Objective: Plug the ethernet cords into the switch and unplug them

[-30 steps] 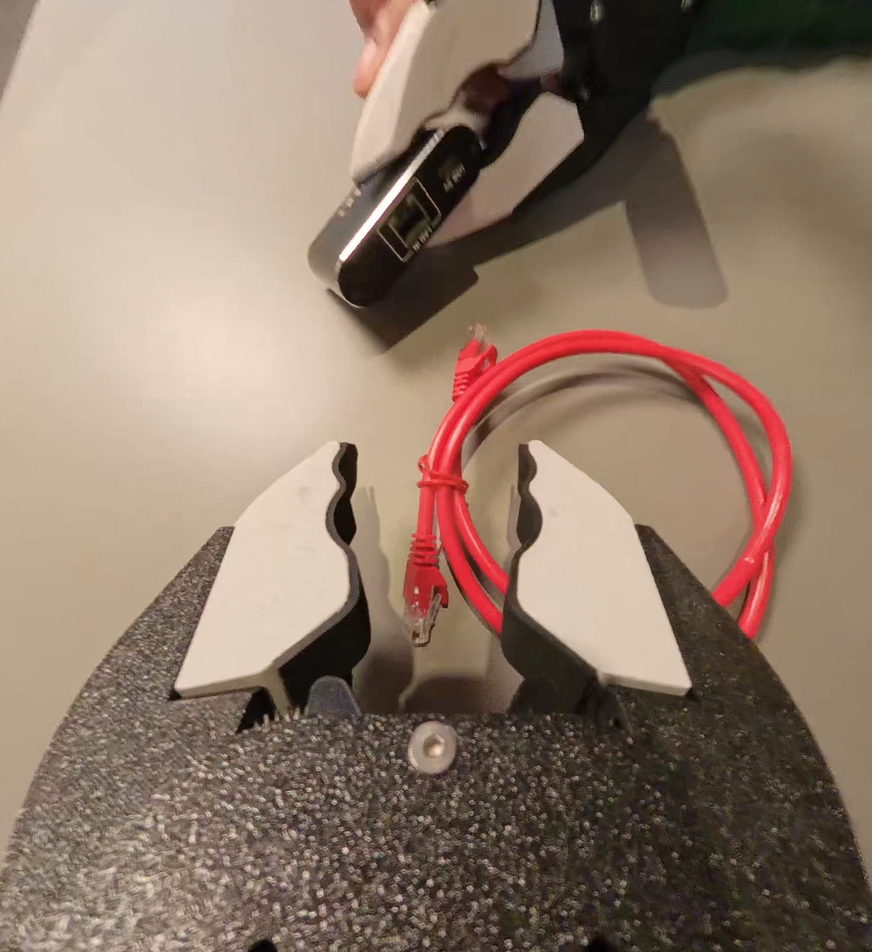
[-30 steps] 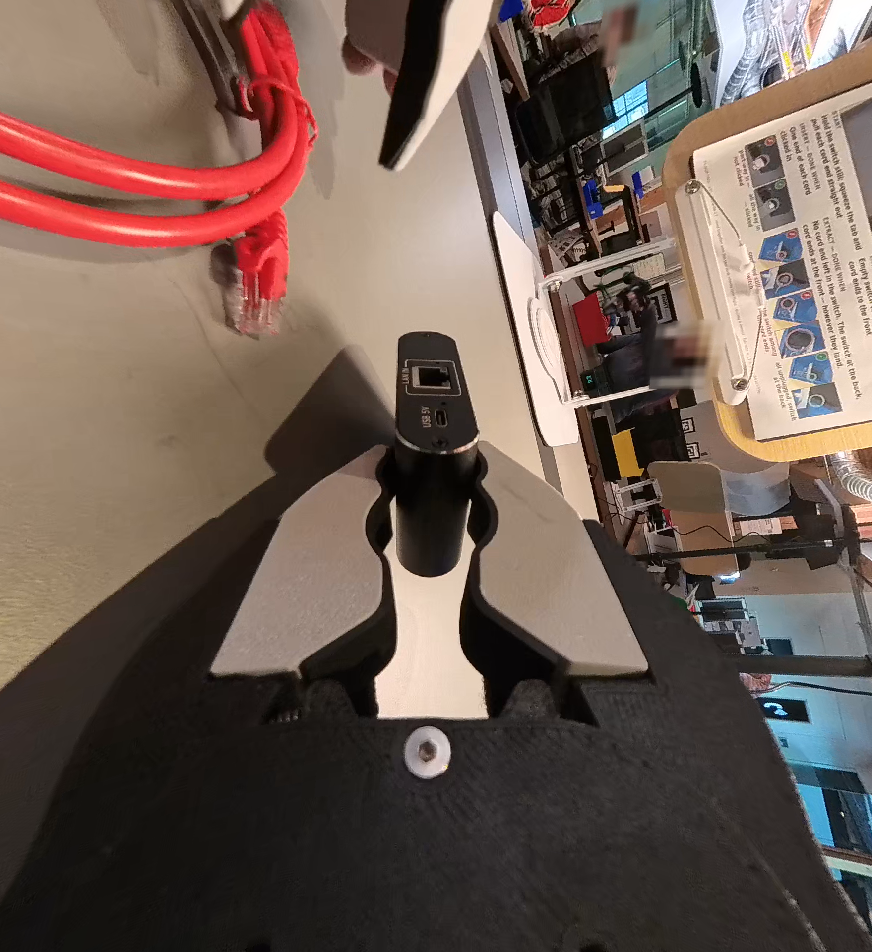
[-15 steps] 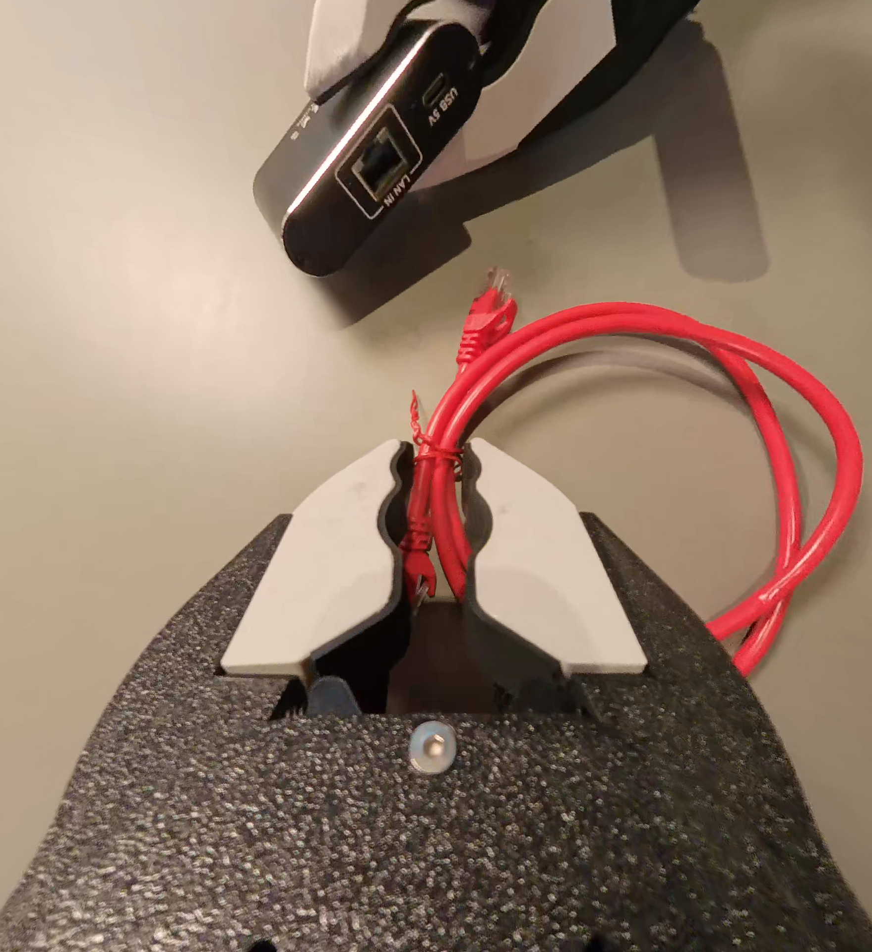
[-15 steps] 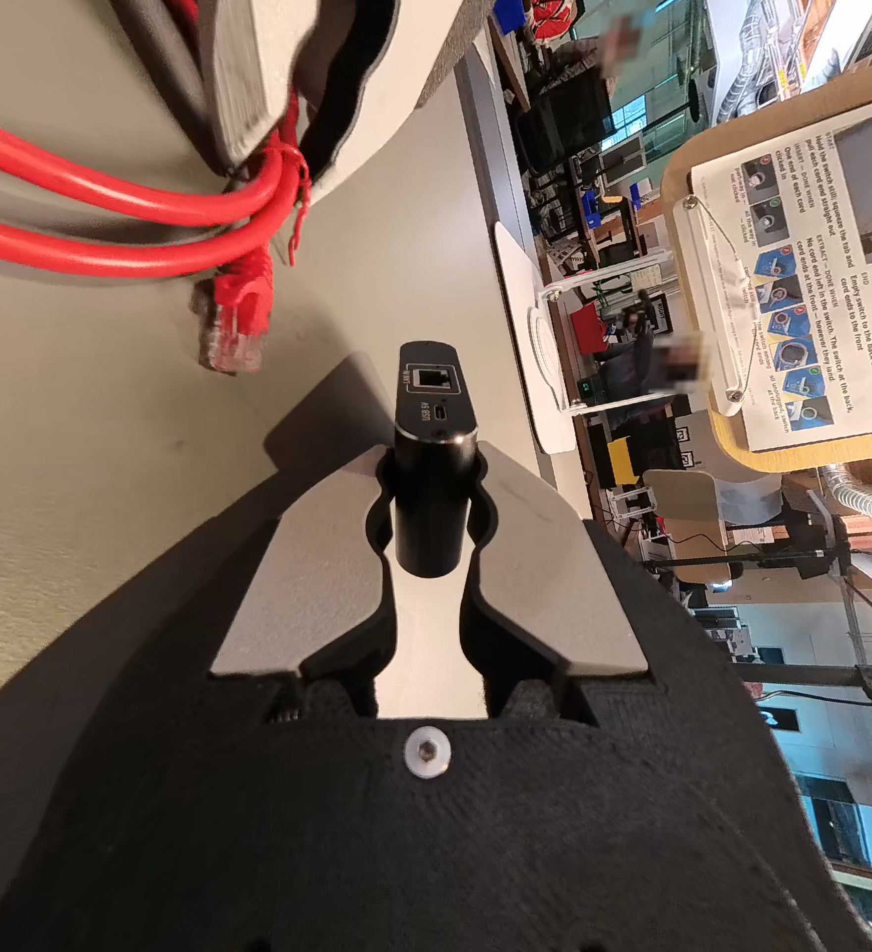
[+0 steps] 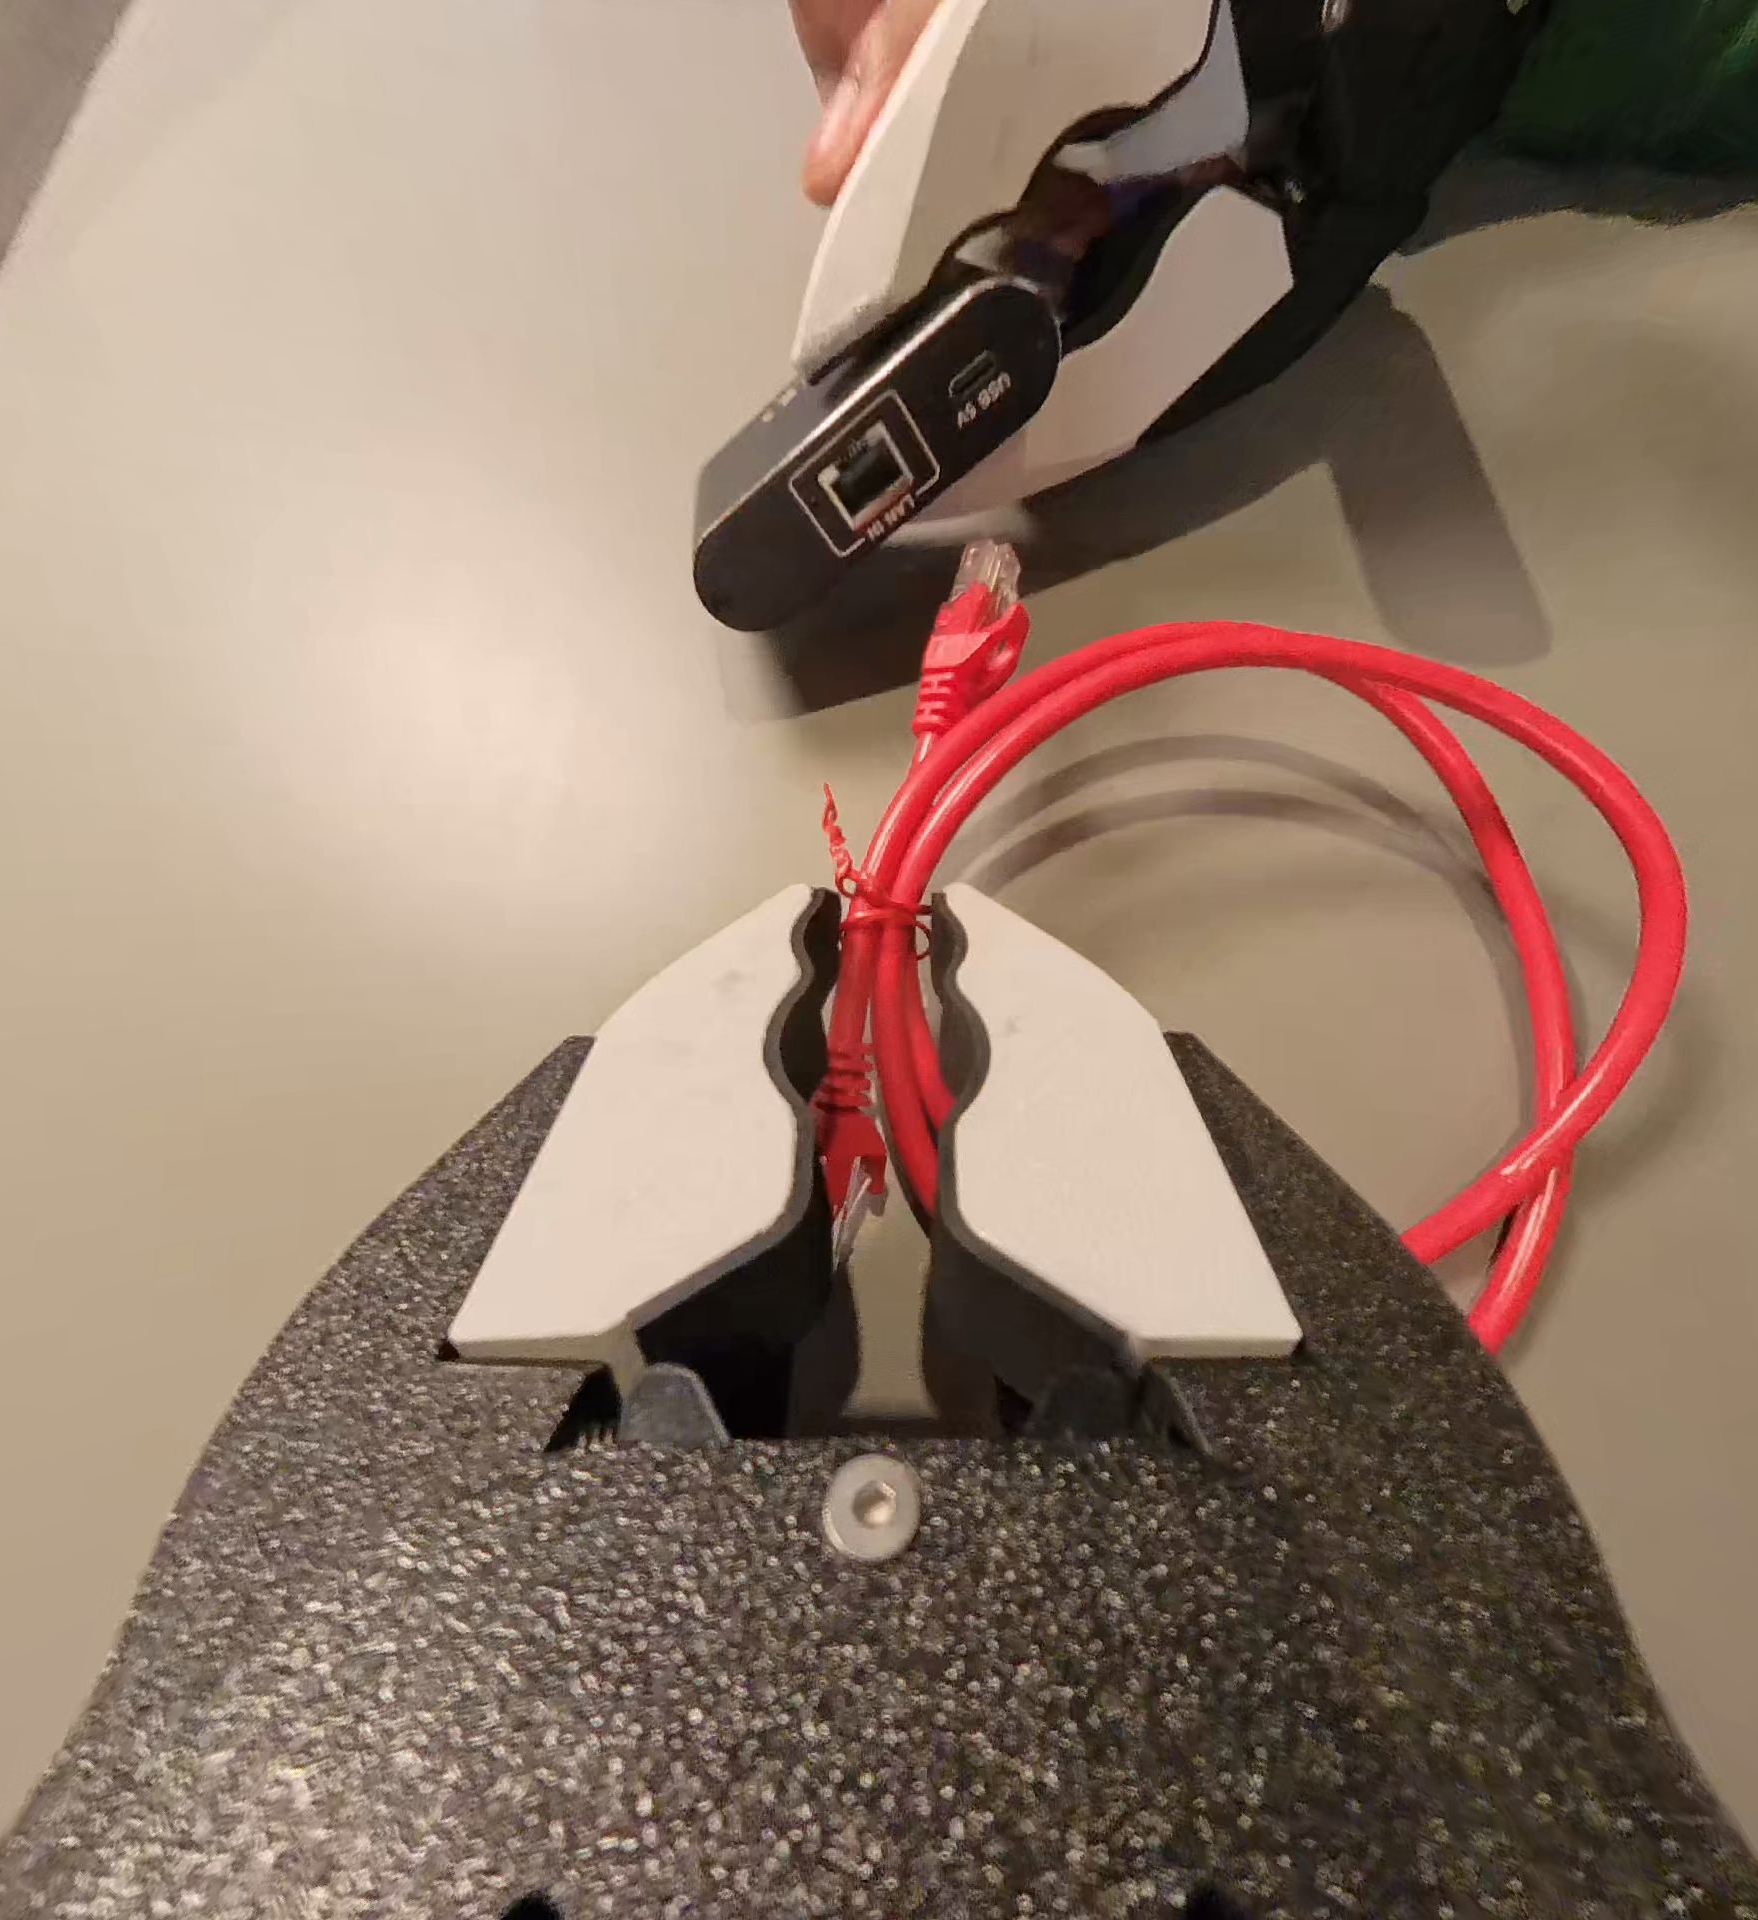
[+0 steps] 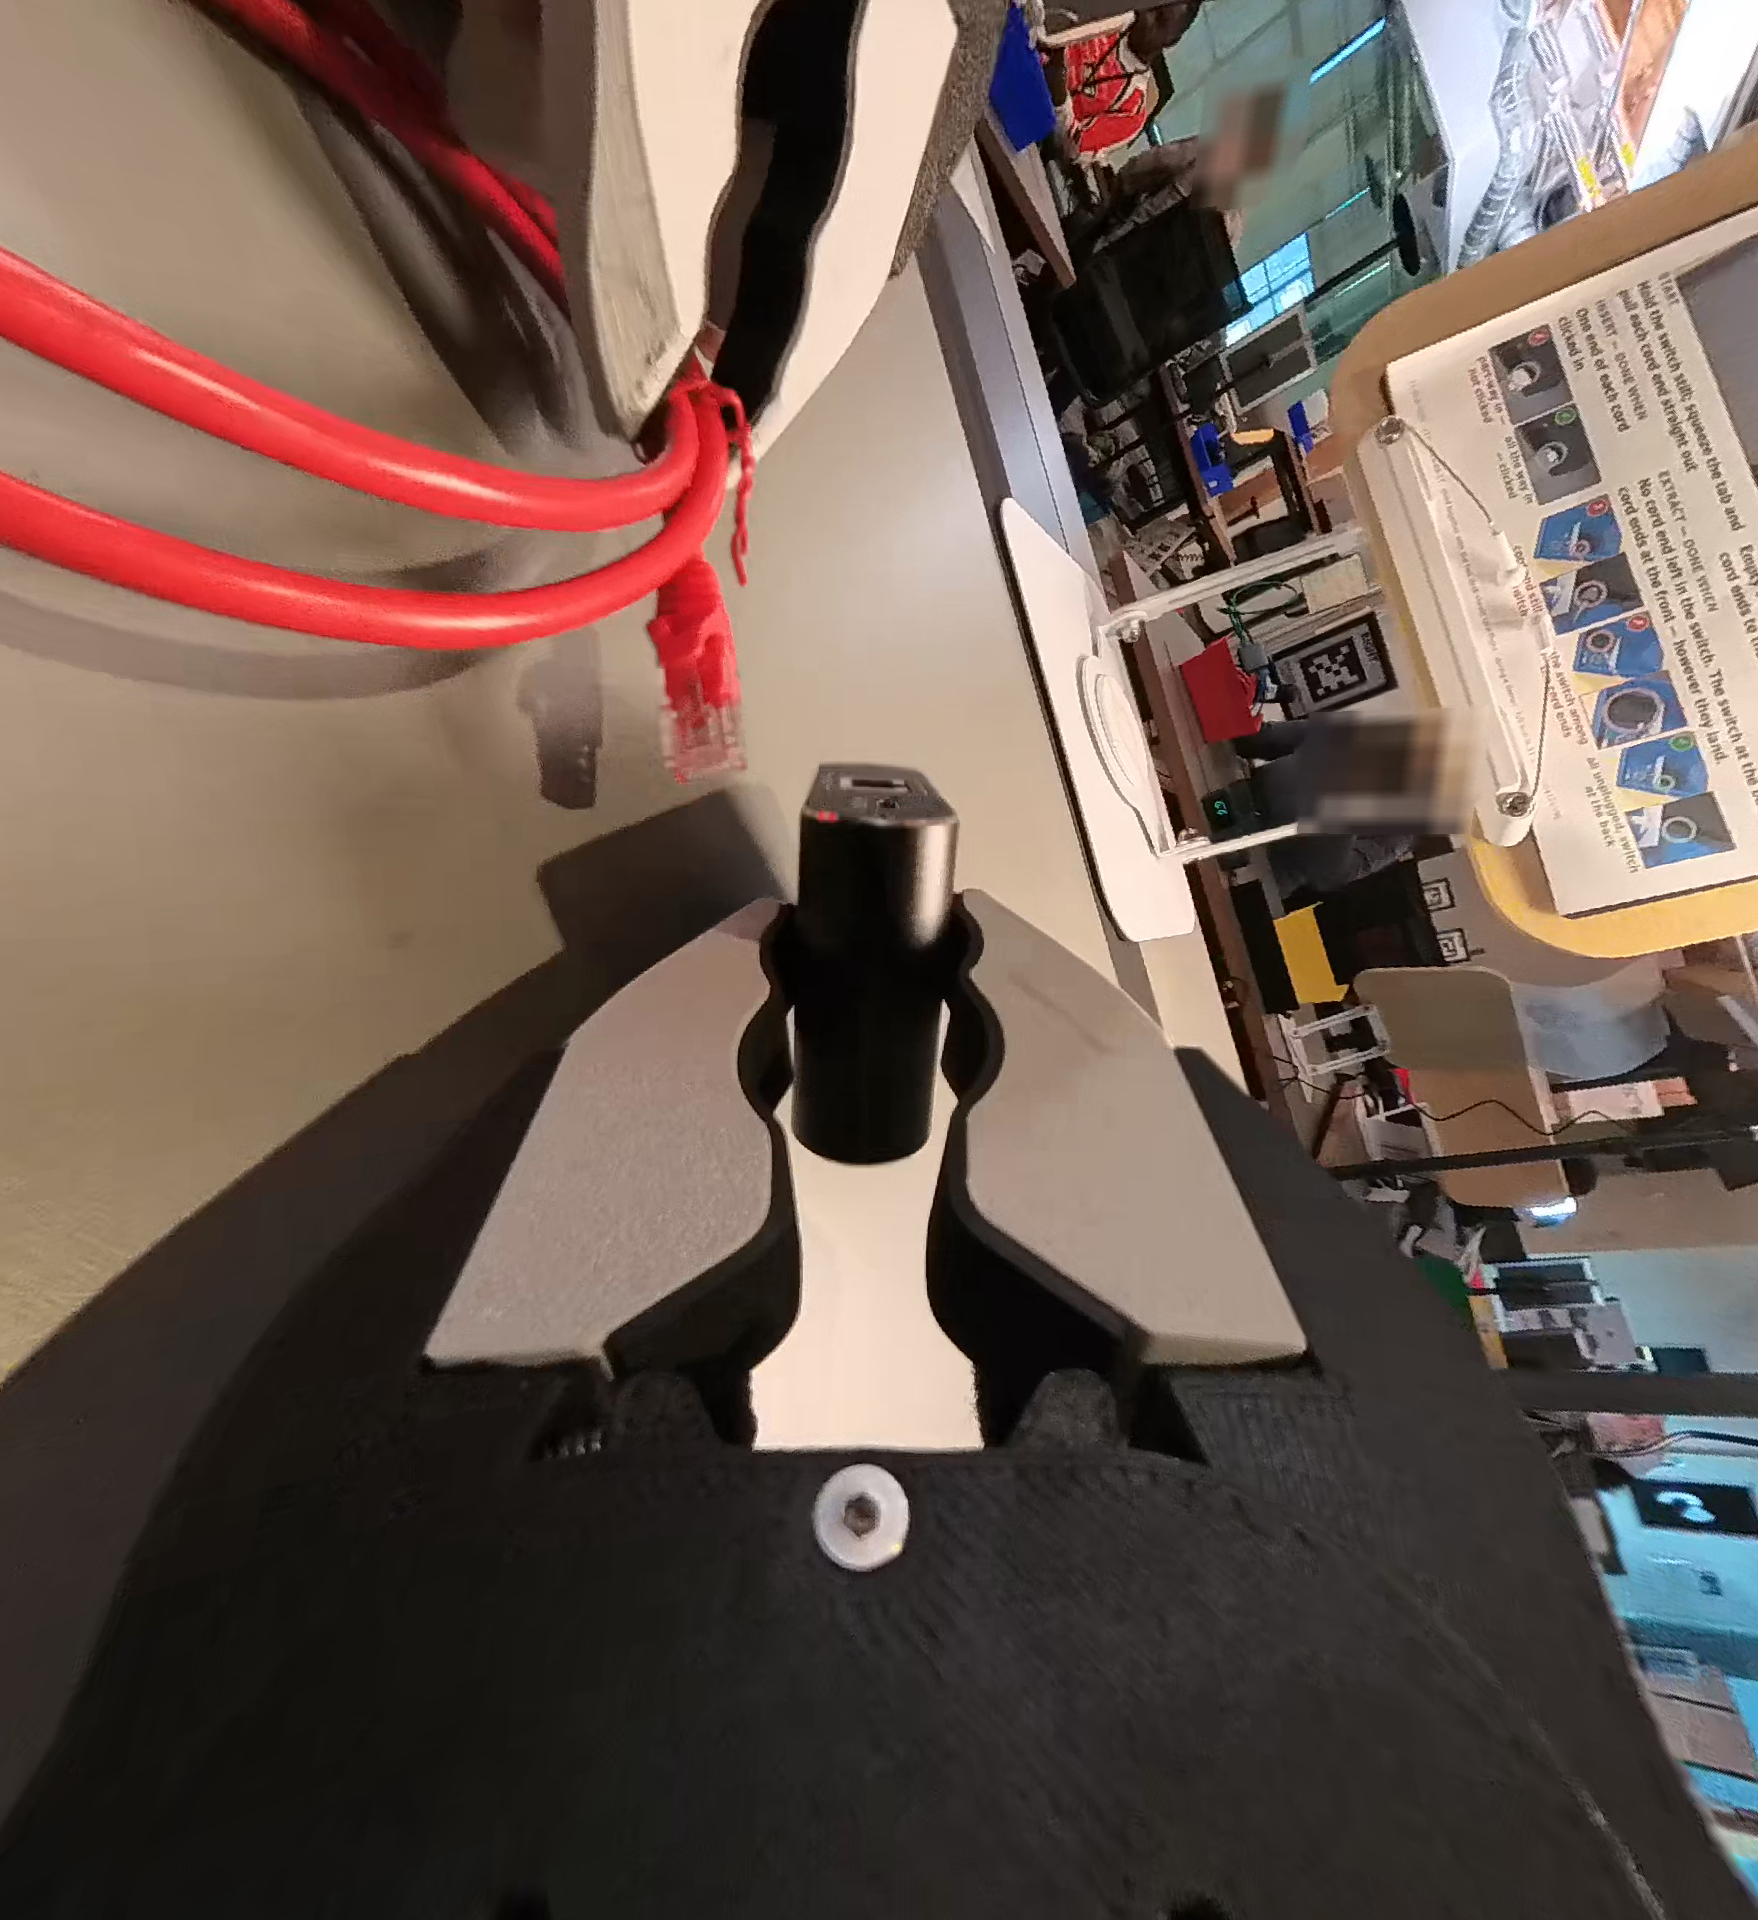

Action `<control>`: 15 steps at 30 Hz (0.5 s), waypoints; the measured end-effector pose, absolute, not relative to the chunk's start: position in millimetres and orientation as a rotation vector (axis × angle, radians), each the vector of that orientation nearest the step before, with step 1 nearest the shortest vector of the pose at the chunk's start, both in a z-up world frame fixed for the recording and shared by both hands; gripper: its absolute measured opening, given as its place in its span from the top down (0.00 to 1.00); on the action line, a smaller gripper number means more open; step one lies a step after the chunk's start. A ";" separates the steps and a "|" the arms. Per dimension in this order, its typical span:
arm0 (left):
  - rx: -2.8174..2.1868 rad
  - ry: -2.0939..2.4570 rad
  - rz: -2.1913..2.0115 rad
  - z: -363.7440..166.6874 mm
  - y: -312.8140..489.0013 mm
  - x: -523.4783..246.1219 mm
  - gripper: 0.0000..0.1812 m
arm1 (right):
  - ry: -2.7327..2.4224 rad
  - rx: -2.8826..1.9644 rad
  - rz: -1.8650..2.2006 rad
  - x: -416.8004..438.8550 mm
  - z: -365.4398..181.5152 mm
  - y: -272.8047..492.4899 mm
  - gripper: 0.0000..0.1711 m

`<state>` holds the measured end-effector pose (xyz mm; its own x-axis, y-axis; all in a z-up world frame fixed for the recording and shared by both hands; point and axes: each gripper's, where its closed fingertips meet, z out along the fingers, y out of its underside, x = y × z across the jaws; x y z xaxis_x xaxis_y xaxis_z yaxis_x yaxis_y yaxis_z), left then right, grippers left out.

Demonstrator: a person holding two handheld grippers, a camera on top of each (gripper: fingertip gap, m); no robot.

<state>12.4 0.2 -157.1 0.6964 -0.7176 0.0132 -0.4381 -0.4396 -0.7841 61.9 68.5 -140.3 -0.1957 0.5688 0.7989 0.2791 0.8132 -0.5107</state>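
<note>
Lifted off the bench (image 5: 283,727), the red cord (image 5: 1540,935) sits clamped in the left gripper (image 5: 880,914); the right gripper (image 6: 870,925) grips the black switch (image 6: 870,935).

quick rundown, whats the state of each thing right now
left gripper: shut on the red ethernet cord
right gripper: shut on the switch
red ethernet cord: coiled, tied with a twist tie, unplugged
free plug: just short of the switch, not inserted
switch: held off the table, port empty
</note>
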 end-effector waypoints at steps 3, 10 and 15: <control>-2.054 0.848 -0.444 -149.3 3.4 10.0 0.91 | -1.779 -0.671 0.318 62.1 -138.0 70.2 0.85; -2.032 0.801 -0.425 -144.3 8.1 5.3 0.91 | -1.786 -0.672 0.337 62.6 -137.9 68.6 0.85; -2.027 0.794 -0.393 -143.9 10.4 3.1 0.91 | -1.778 -0.693 0.388 63.7 -134.9 67.8 0.85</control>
<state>3.1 10.4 -143.9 0.7435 -0.6682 -0.0271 -0.3835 -0.3928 -0.8359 63.7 67.8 -134.9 -0.1941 0.6298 0.7521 0.2593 0.7723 -0.5799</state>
